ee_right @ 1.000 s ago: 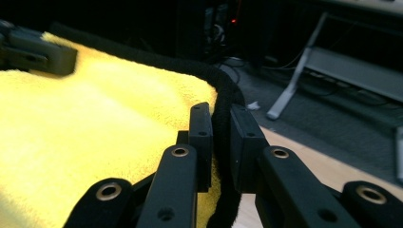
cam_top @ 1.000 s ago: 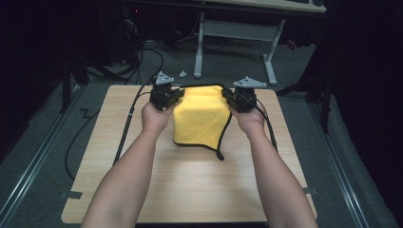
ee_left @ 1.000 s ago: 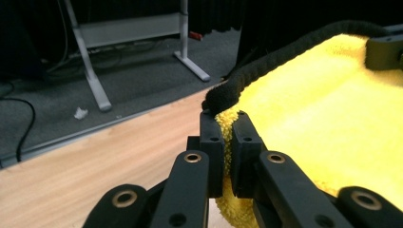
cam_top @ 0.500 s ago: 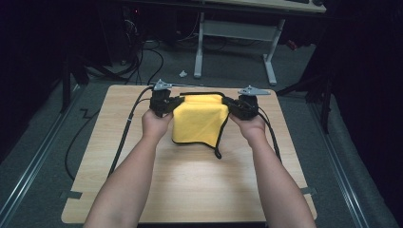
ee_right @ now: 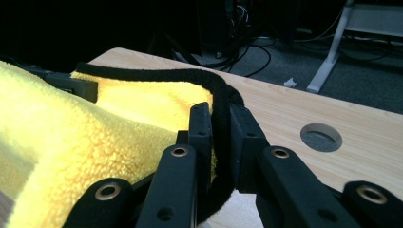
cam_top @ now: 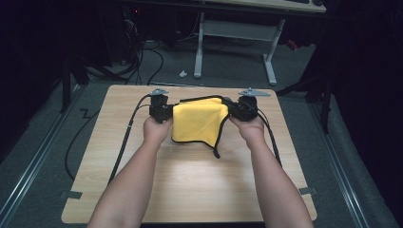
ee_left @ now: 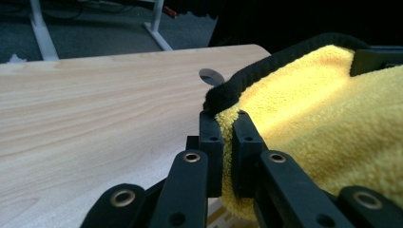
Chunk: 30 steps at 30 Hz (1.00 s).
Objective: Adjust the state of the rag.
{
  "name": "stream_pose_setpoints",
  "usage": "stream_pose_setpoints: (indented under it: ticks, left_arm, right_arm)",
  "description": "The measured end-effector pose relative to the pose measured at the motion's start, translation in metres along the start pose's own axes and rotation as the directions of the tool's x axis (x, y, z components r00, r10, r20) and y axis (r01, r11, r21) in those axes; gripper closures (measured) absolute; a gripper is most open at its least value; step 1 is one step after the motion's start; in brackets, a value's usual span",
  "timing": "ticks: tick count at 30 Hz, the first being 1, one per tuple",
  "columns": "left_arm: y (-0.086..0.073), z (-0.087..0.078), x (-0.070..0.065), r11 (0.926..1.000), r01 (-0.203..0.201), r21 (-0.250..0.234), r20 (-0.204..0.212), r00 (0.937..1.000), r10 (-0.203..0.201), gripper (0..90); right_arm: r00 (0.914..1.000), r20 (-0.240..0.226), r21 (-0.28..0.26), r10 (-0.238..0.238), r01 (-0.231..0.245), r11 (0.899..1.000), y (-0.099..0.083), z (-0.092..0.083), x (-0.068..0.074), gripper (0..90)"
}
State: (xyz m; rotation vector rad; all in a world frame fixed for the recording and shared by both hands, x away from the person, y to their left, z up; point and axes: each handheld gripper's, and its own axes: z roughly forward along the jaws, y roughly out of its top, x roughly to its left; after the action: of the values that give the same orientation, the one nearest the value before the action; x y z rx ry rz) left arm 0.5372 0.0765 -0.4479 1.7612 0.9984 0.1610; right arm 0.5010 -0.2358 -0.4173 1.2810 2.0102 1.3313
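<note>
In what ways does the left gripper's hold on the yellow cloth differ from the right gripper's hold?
The left gripper pinches mostly yellow pile just below the black edging, while the right gripper has the thick black edging itself running down between its jaws. In the high view the left gripper holds the yellow cloth at its left upper corner, the right gripper at its right. Both are shut on the cloth, holding it between them.

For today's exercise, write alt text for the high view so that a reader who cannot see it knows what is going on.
A person holds a yellow cloth with a black edge up between two hand-held grippers above a light wooden table. The left gripper and the right gripper each clamp one top corner, and the cloth hangs folded between them. Behind the table are dark floor, cables and a white desk frame.
</note>
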Motion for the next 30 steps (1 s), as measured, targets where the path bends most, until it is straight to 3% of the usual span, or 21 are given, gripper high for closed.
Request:
stream_pose_setpoints:
  ticks: [8,14,19,22,27,30]
  left_arm:
    - [-0.005,0.003,0.003,0.9996,0.013,0.024,0.003,0.9999,-0.013,84.7]
    - [-0.006,0.003,0.001,0.9993,0.009,0.035,0.002,1.0,-0.009,84.4]
    - [-0.005,0.0,0.003,0.999,0.025,0.037,0.007,0.9997,-0.025,83.3]
    - [-0.003,-0.002,0.001,0.9994,0.018,0.03,-0.002,0.9998,-0.018,79.2]
    - [0.001,-0.005,0.0,0.9994,0.007,0.033,-0.02,0.9998,-0.006,78.6]
    - [0.004,-0.009,0.0,0.9998,0.007,0.017,-0.042,0.9991,-0.007,69.8]
  right_arm:
    - [0.9994,-0.013,0.04,0.033,-0.033,0.999,-0.015,0.008,-0.006,81.2]
    - [0.9992,-0.013,0.047,0.037,-0.037,0.998,-0.015,0.008,-0.007,80.5]
    - [0.9996,0.016,0.062,0.021,-0.022,0.998,-0.014,0.008,-0.003,75.7]
    - [0.999,0.033,0.063,0.03,-0.032,0.998,-0.012,0.005,-0.006,69.4]
    - [0.9977,0.059,0.042,0.032,-0.034,0.999,-0.009,0.001,-0.007,66.3]
    - [0.9969,0.069,0.025,0.036,-0.038,0.999,-0.006,-0.002,-0.009,65.2]
